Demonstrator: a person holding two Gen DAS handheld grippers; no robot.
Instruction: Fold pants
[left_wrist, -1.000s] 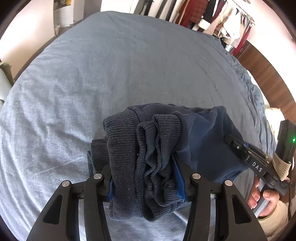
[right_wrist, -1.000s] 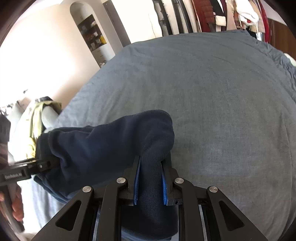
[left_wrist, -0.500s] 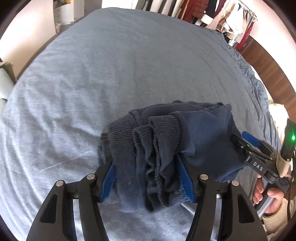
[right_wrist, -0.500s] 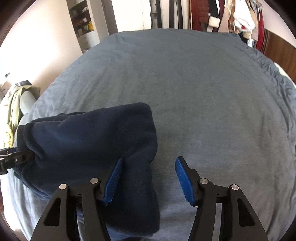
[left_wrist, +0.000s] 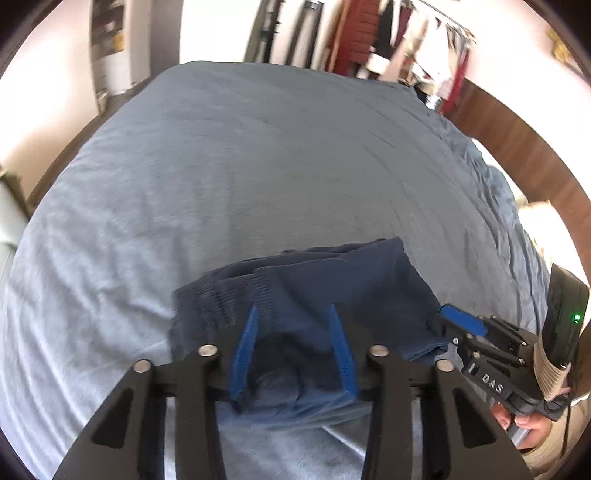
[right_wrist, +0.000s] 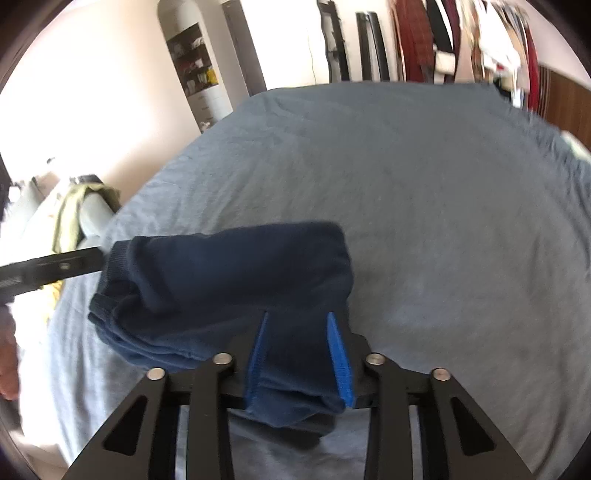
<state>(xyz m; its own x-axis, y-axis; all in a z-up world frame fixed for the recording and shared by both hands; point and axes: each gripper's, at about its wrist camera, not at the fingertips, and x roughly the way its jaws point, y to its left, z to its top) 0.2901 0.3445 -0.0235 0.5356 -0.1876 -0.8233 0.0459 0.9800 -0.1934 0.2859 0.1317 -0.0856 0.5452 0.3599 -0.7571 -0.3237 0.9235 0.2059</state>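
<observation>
left wrist view: the left gripper has its blue pads spread apart over the near edge of the navy pants, which lie folded in a bundle on the grey-blue bed sheet. the cloth sits between the pads, but they look loose around it rather than pinching; motion blur makes contact hard to judge. the ribbed cuff end of the pants lies to the left. the right gripper comes in from the right edge, one blue pad at the pants' right corner.

right wrist view: the right gripper straddles a fold of the pants, its pads parted with cloth between them and no firm squeeze visible. the pants rest on the bed sheet. the left gripper reaches to the bundle's far left end. hanging clothes line the back wall.
</observation>
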